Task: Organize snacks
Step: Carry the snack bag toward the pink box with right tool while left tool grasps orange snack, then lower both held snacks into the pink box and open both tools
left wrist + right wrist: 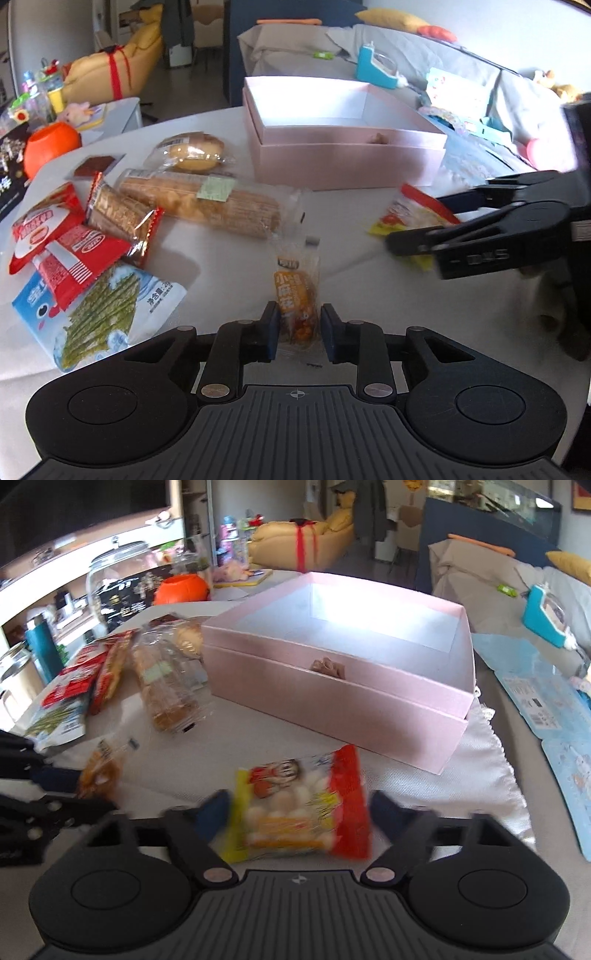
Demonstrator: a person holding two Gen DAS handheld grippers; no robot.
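A small orange snack packet [295, 291] in clear wrap lies on the white tablecloth, and my left gripper [299, 332] is shut on its near end. To the right lies a red and yellow bag of white candies [303, 812], flat and uncrumpled. My right gripper [299, 808] straddles it, pads close to both side edges, blurred. In the left wrist view the same right gripper [415, 219] reaches in from the right over that bag [406, 210]. An open pink box [351, 162] stands behind, its inside mostly bare.
Left of the box lie a bread roll pack [192, 151], a long bread pack [199, 199], red packets [48, 229] and a green-printed bag [99, 310]. An orange bowl [51, 144] sits at the far left. A grey sofa [498, 590] with toys borders the right.
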